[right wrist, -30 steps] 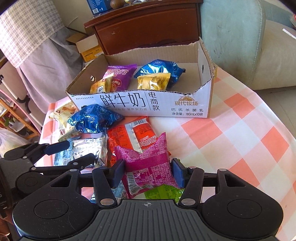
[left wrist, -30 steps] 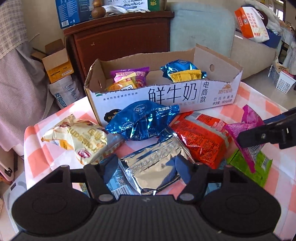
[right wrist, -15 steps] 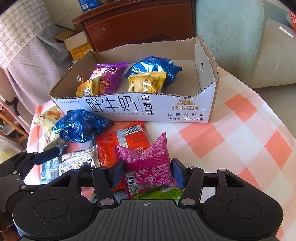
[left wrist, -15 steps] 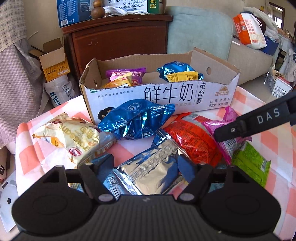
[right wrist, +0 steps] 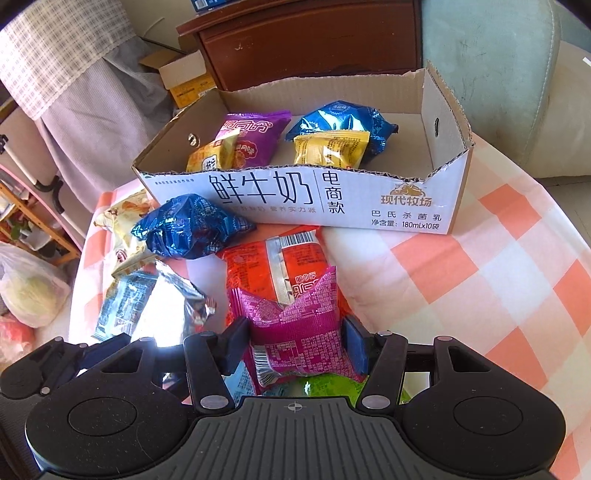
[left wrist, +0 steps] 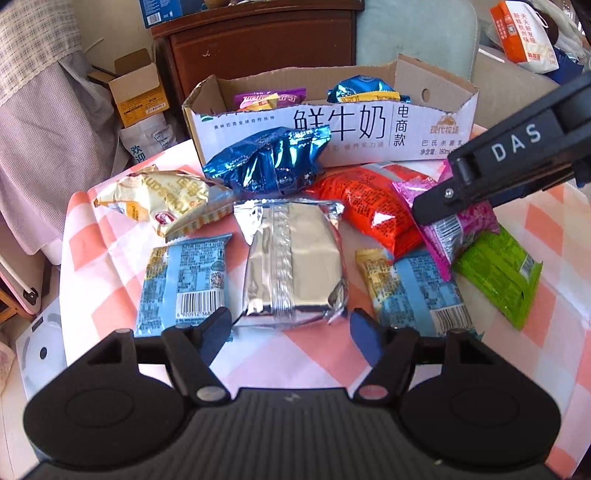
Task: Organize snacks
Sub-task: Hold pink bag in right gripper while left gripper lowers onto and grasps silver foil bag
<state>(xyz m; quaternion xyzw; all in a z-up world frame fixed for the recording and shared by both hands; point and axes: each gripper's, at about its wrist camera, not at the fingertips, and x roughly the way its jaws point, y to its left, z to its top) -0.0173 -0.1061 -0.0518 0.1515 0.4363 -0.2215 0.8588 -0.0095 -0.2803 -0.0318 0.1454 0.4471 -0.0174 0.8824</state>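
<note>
My right gripper (right wrist: 295, 341) is shut on a magenta snack packet (right wrist: 295, 328) and holds it above the pile; it also shows in the left wrist view (left wrist: 458, 225) under the right gripper's arm (left wrist: 517, 147). My left gripper (left wrist: 290, 328) is open and empty, just short of a silver foil packet (left wrist: 295, 258) lying flat on the checked cloth. The open milk carton box (left wrist: 369, 127) stands behind, with several packets inside. Blue foil (left wrist: 269, 162), red (left wrist: 365, 206), cream (left wrist: 162, 199), light blue (left wrist: 184, 277) and green (left wrist: 498, 277) packets lie around.
The box also shows in the right wrist view (right wrist: 332, 195), with purple (right wrist: 255, 136), yellow (right wrist: 332, 147) and blue (right wrist: 343, 118) packets in it. A wooden cabinet (left wrist: 266, 44) and a sofa (left wrist: 417, 29) stand behind the table. A small cardboard box (left wrist: 136, 92) sits at the left.
My left gripper has pulled back from the silver packet, which now lies flat ahead of its open fingers. My right gripper has lifted the magenta packet higher and toward the box.
</note>
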